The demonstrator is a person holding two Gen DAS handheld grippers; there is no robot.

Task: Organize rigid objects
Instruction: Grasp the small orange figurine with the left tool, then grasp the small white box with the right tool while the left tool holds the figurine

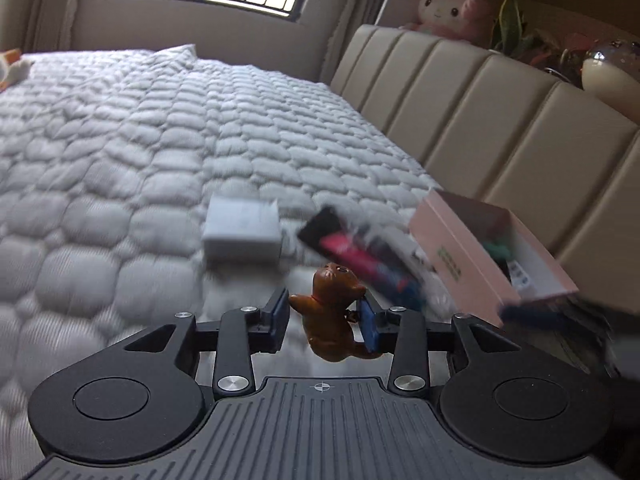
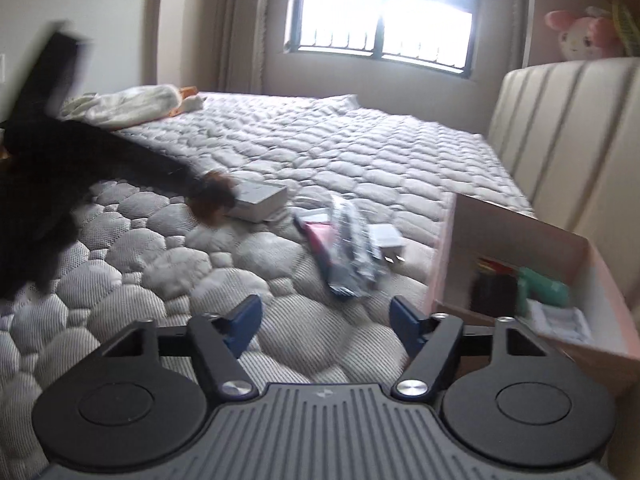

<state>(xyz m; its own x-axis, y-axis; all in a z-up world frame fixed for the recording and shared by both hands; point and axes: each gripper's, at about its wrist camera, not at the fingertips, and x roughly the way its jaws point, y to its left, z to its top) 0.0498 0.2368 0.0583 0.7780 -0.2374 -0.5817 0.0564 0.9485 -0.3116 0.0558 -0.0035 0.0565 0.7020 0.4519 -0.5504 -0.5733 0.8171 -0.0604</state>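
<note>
My left hand-held gripper point(image 1: 325, 320) is clamped on a brown figurine point(image 1: 333, 316). My right hand-held gripper point(image 2: 325, 322) stands apart, empty. The pink box point(image 2: 592, 280) on the bed point(image 2: 280, 140) contains a green item point(image 2: 546, 286) and a dark item point(image 2: 492, 292).

Home bedroom. A bed with a quilted grey-white mattress point(image 1: 140, 140) and a padded beige headboard point(image 1: 460, 100) is seen, a barred window point(image 2: 380, 12) with curtains behind it, and a pink plush rabbit point(image 1: 448, 8) on the ledge above the headboard.
</note>
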